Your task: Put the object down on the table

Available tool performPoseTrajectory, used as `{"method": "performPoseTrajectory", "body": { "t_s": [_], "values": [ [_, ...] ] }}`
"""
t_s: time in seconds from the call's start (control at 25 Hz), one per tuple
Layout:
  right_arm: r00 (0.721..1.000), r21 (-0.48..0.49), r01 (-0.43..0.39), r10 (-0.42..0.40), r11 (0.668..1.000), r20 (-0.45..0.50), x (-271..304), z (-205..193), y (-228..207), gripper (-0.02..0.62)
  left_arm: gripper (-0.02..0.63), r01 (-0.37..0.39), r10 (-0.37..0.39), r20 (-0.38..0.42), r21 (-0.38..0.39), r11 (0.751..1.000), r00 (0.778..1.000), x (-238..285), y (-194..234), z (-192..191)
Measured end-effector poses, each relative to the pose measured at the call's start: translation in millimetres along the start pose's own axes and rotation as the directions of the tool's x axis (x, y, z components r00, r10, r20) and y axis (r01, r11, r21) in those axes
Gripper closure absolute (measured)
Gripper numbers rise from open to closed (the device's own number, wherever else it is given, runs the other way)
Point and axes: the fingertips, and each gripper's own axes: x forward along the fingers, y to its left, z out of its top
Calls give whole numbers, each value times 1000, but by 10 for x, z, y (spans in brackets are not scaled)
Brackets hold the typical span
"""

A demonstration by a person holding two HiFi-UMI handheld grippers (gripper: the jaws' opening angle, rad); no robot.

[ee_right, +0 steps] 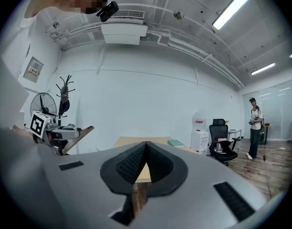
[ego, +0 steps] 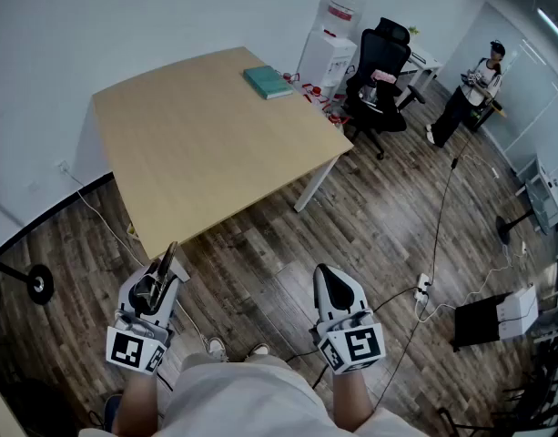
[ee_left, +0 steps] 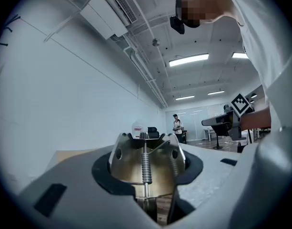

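Note:
A shiny metal tool with a coil spring (ee_left: pixel 145 163) sits between the jaws of my left gripper (ee_left: pixel 146 185), which is shut on it. In the head view the left gripper (ego: pixel 166 264) is low at the left over the wooden floor. It holds the tool (ego: pixel 154 287) just short of the near corner of the light wooden table (ego: pixel 215 144). My right gripper (ego: pixel 326 273) hangs beside it over the floor, shut with nothing in it. In the right gripper view its dark pads (ee_right: pixel 132 162) meet at the tip, pointing toward the table (ee_right: pixel 136 141).
A teal book (ego: pixel 268 82) lies near the table's far edge. Beyond stand a water dispenser (ego: pixel 329 53) and a black office chair (ego: pixel 379 76), and a person (ego: pixel 470 94) farther right. Cables and a power strip (ego: pixel 422 287) lie on the floor at right, a fan base (ego: pixel 37 285) at left.

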Motion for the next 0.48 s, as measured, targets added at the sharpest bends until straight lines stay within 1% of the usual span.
{"method": "performPoseTrajectory", "body": {
  "t_s": [0.2,0.28,0.4,0.48],
  "values": [
    [1000,-1,8,-8,1000,-9,-21,-4,-32,600,440,1,-1,2,0,1000,1000,11,-21,25],
    [1000,2,-7,7,1000,-9,-10,-9,-12,600,439,1,-1,1,-2,1000,1000,6,-21,16],
    [999,33,-46,46,998,0,21,-10,50,599,440,0,0,-1,-9,1000,1000,1,-2,-3],
    [999,44,-53,53,998,1,48,-25,87,598,440,4,-4,-1,-14,1000,1000,1,21,-23]
  ]
}}
